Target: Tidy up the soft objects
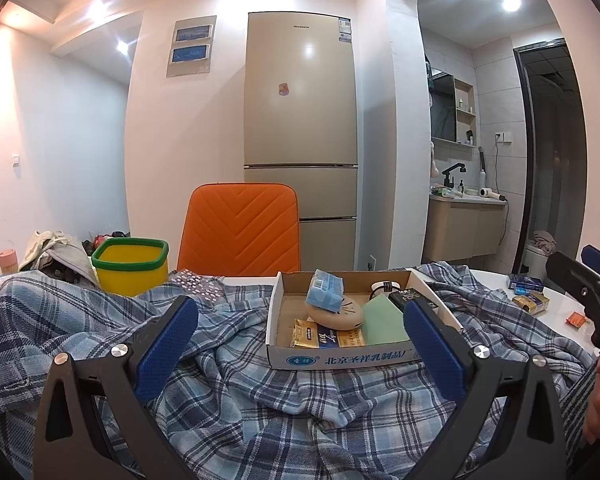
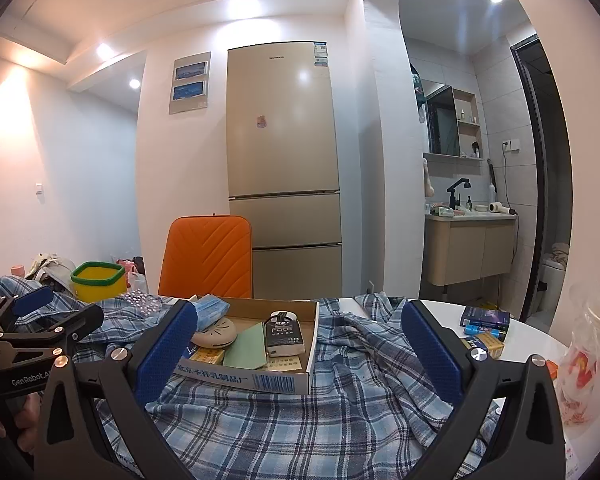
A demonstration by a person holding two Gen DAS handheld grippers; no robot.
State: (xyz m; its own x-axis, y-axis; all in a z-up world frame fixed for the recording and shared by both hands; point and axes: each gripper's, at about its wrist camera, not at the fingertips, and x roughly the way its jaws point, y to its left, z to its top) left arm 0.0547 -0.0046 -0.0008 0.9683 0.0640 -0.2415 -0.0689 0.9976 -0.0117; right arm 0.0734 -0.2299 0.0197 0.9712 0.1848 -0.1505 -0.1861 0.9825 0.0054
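A crumpled blue plaid shirt [image 1: 260,400] lies spread over the white table; it also fills the right wrist view [image 2: 340,420]. A shallow cardboard box [image 1: 340,356] sits on the shirt, also seen from the right [image 2: 260,380]. It holds a blue tissue pack [image 1: 324,290], a beige round pad [image 1: 336,314], a green card [image 1: 384,322] and a black packet [image 2: 282,336]. My left gripper [image 1: 300,344] is open and empty above the shirt, in front of the box. My right gripper [image 2: 300,344] is open and empty over the shirt, right of the left gripper [image 2: 32,320].
A yellow bin with a green rim [image 1: 130,264] stands at the table's far left, an orange chair [image 1: 240,228] behind the table. Small boxes [image 2: 484,320] and a plastic bag [image 2: 588,360] lie on the table's right side. A fridge [image 1: 300,120] stands behind.
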